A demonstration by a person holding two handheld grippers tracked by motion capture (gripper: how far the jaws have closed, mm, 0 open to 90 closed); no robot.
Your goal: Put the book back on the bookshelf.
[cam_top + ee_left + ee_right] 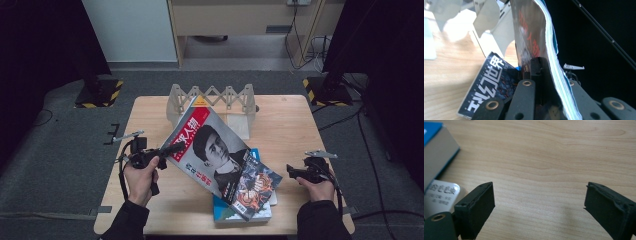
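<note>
My left hand-held gripper (172, 148) clamps the magazine (210, 145) by its edge, tilted up off the stack of two books (250, 192) on the worktop (150, 110). The right hand-held gripper (291, 171) hovers wide and empty. I judge this the lifting step; next calls for slotting it into the one rack (212, 97).

High view: overhead from the table's (150, 112) near edge, facing forward-down, far.
Left gripper view: close along its jaws, sharing the rack (496, 37).
Right gripper view: close above tabletop.
</note>
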